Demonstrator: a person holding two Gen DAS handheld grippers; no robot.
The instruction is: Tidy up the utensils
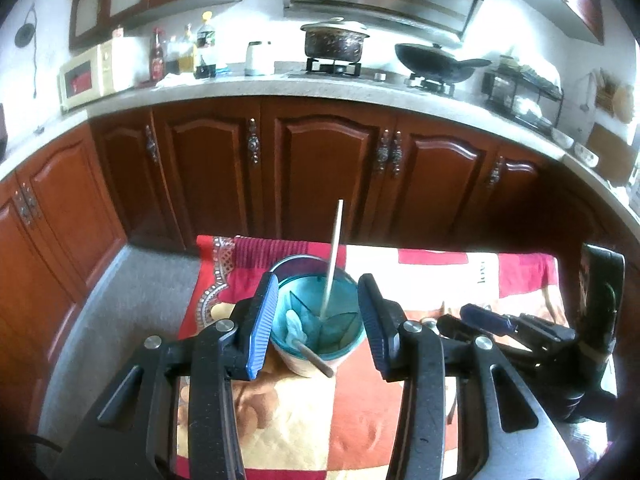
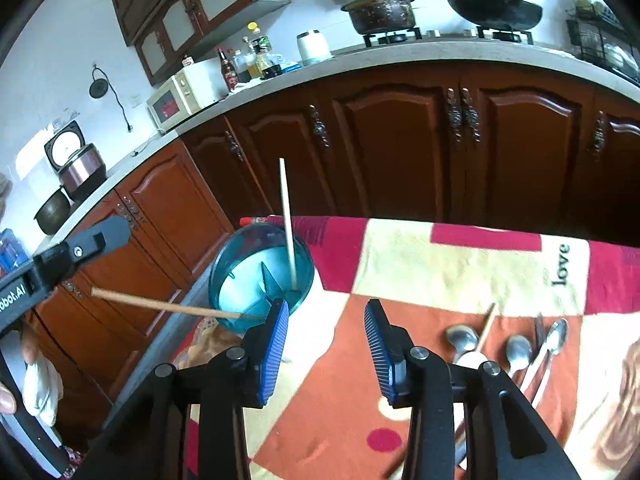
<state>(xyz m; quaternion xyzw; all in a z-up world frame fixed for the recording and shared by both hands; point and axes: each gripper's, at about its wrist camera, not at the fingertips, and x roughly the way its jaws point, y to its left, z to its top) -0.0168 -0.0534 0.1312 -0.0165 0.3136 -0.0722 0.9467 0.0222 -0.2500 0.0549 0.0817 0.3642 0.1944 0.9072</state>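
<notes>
A teal divided utensil holder (image 1: pixel 340 304) stands at the far left end of the patterned tablecloth (image 1: pixel 360 420). One wooden chopstick (image 1: pixel 334 256) stands upright in it; a second chopstick (image 1: pixel 316 362) leans out over its near rim. A pale spoon (image 1: pixel 294 326) lies inside. My left gripper (image 1: pixel 318 326) is open just before the holder, with nothing touching its pads. In the right wrist view the holder (image 2: pixel 260 276) sits ahead to the left, with the leaning chopstick (image 2: pixel 160 304) pointing left. My right gripper (image 2: pixel 328 344) is open over bare cloth. Several metal spoons (image 2: pixel 518 352) and a chopstick (image 2: pixel 486 326) lie to its right.
The table's far edge (image 2: pixel 440 220) faces brown cabinet doors (image 1: pixel 328 176) under a grey counter with a stove, pots and a microwave (image 1: pixel 86 76). Grey floor (image 1: pixel 132 300) lies left of the table. A hand (image 2: pixel 6 400) shows at the left edge.
</notes>
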